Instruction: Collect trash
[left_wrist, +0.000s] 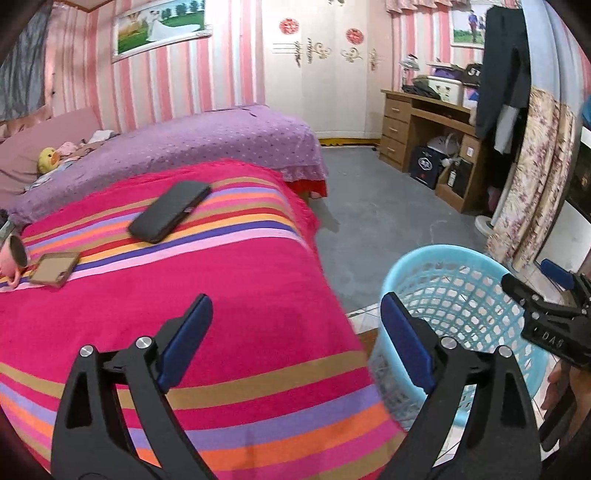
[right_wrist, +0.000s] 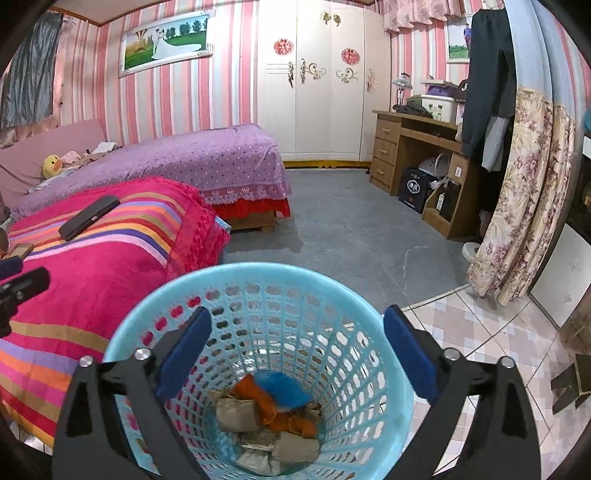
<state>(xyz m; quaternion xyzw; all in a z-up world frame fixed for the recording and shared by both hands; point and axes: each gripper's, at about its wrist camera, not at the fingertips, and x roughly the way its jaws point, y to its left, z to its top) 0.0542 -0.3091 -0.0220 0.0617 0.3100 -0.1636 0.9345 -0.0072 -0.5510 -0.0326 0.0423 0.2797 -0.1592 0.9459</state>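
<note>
Trash (right_wrist: 269, 417) lies heaped in the bottom of the blue basket (right_wrist: 332, 291): crumpled beige paper, an orange scrap and a blue piece, seen at 6 o'clock in the right wrist view. The right gripper (right_wrist: 297, 350) hangs directly over the basket's mouth with its jaws spread wide and nothing between them. The left gripper (left_wrist: 295, 339) is equally wide and empty, poised over the striped blanket (left_wrist: 229, 295) with the basket's rim at its 3 o'clock.

Judging by this, the collecting looks largely done, perhaps finished. On the blanket at 10 o'clock sit a dark phone (left_wrist: 170, 212), a small brown framed item (left_wrist: 53, 268) and a mug (left_wrist: 14, 258) at the far left edge; none of these reads as rubbish. No loose wrappers or paper show on the blanket or on the grey floor (right_wrist: 351, 221). Whatever may be left lies outside both views, so I cannot tell for certain.
</note>
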